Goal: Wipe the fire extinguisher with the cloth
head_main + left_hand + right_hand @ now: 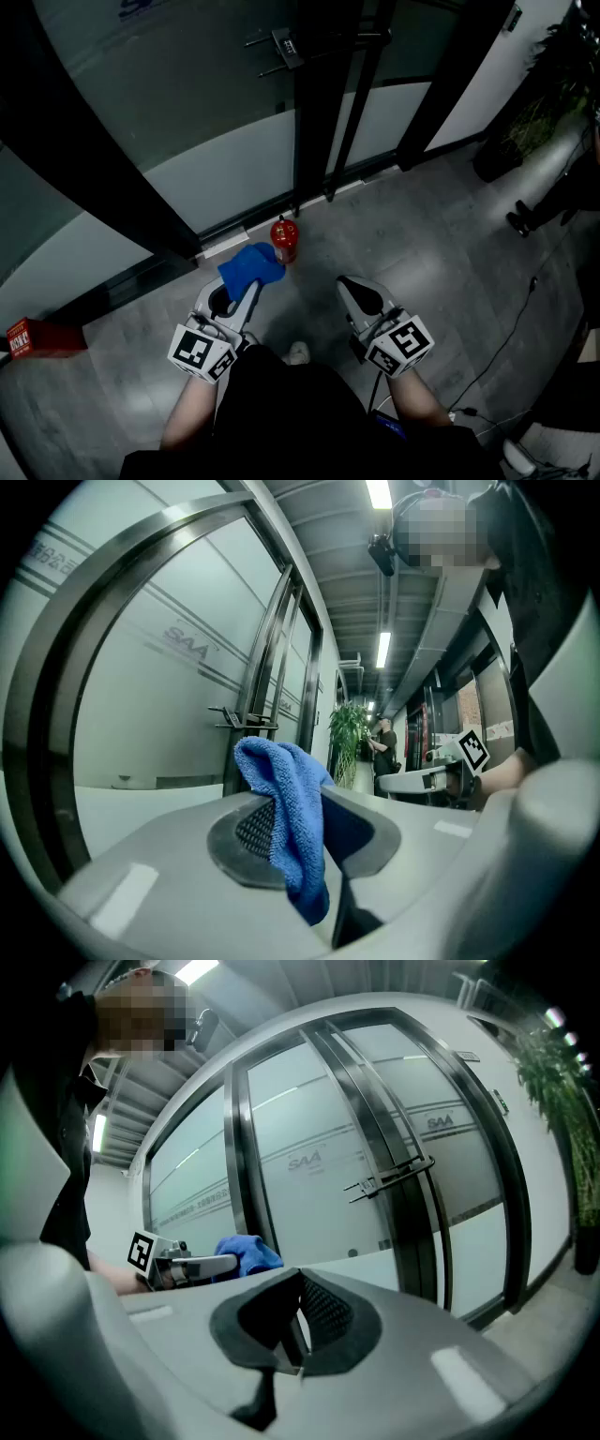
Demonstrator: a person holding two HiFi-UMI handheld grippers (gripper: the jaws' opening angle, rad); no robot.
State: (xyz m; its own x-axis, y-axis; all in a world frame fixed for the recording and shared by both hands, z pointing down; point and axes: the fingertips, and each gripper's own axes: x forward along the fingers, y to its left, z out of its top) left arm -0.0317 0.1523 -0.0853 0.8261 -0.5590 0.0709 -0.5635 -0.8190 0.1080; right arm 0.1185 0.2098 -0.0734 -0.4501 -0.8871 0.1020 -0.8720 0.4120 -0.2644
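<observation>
Left hand-held gripper [242, 289]: held low over the grey floor [441, 253], jaws clamped on a blue cloth [250, 267]; its marker cube sits nearest the person's body.
Right hand-held gripper [347, 284]: level with the left one and well apart from it, jaws pressed together with nothing between them.
Cloth: bunched at the left jaw tips, one fold hanging down between the pads; its far edge lies just beside the extinguisher, though contact cannot be told.
Fire extinguisher [284, 240]: a small red cylinder standing upright on the floor beyond the cloth, long axis vertical, valve head pointing up toward the camera, between the two grippers and nearer the left one.
Glass doors [216, 112]: frosted panels in dark frames directly behind the extinguisher, a metal handle [286, 47] on them.
Red box [33, 337]: on the floor at the far left, against the wall.
Potted plant [553, 103]: at the far right, beyond the door frame.
</observation>
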